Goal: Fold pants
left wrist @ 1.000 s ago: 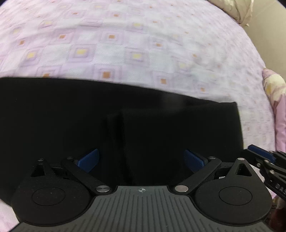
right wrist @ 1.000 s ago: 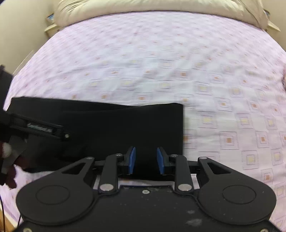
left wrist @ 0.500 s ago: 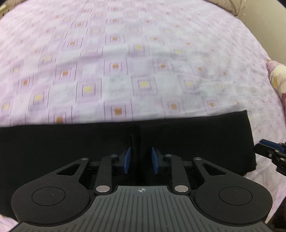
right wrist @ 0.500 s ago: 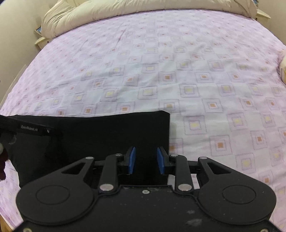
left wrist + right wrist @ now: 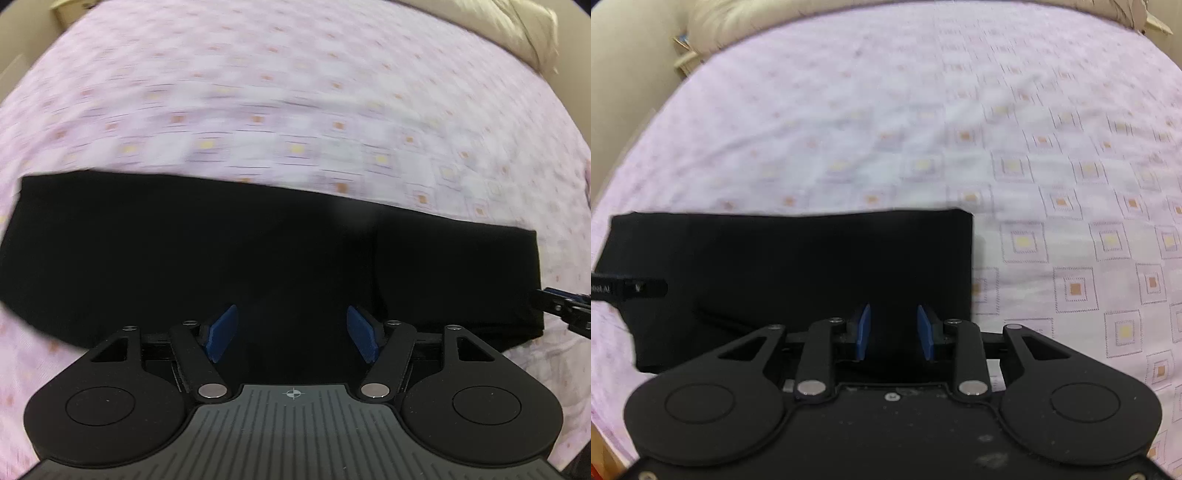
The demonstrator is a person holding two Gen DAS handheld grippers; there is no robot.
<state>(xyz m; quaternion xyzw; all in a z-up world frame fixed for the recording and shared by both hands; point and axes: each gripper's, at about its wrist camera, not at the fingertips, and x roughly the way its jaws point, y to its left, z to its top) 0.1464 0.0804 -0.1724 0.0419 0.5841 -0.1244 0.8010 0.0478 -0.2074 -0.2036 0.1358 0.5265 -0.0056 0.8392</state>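
Pants [image 5: 258, 258] lie flat on the lilac-patterned bedsheet [image 5: 295, 110], left gripper [image 5: 293, 334] spread wide, right gripper [image 5: 894, 332] narrower, both empty.

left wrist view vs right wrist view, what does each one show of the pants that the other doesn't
Only the left wrist view shows the vertical crease in the black pants, ahead and right of the left tool, whose blue pads are spread wide, open.

Only the right wrist view shows the pants' square right corner against the purple bedsheet, and the right tool, its pads closer together yet still apart with dark cloth between them; a grip is not confirmed.

Both show the pants flat in a long band on the sheet, and the beige pillow at the far edge.
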